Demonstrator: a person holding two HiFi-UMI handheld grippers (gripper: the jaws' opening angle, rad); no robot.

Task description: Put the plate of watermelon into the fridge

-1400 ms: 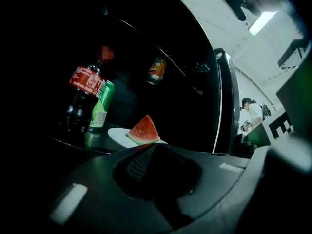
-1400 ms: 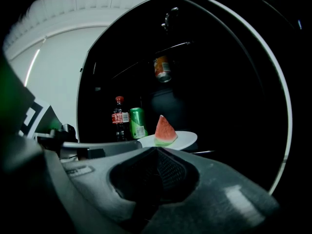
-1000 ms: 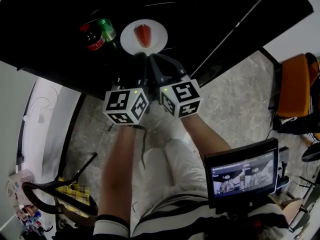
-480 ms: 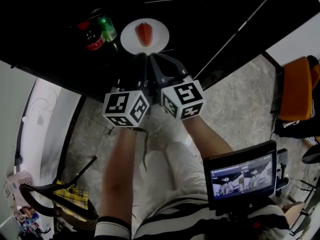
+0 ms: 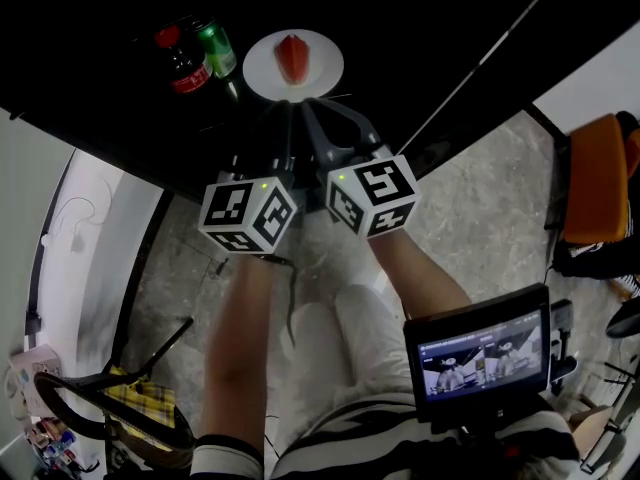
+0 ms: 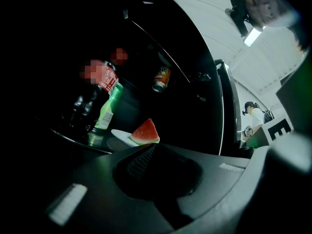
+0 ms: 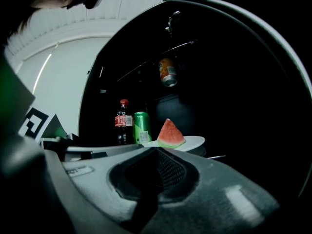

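Dark fridge shelf [image 5: 420,18]: plate of watermelon [image 5: 322,70] sits by cola bottle [image 5: 183,63] and green can [image 5: 215,48]. Left gripper [image 6: 151,146] and right gripper [image 7: 156,150] jaws closed, empty, just short of it. Risk: if I creep forward, the plate shoves into the can.

1. The right hand-held gripper [image 7: 157,150] has swung a touch outward, so its marker cube [image 5: 372,196] now stands a little further from the other one.
2. The left hand-held gripper [image 6: 148,147] has edged slightly back from the plate [image 5: 325,63].
3. In the head view, plate, bottle [image 5: 183,66] and can [image 5: 215,48] now sit slightly higher.
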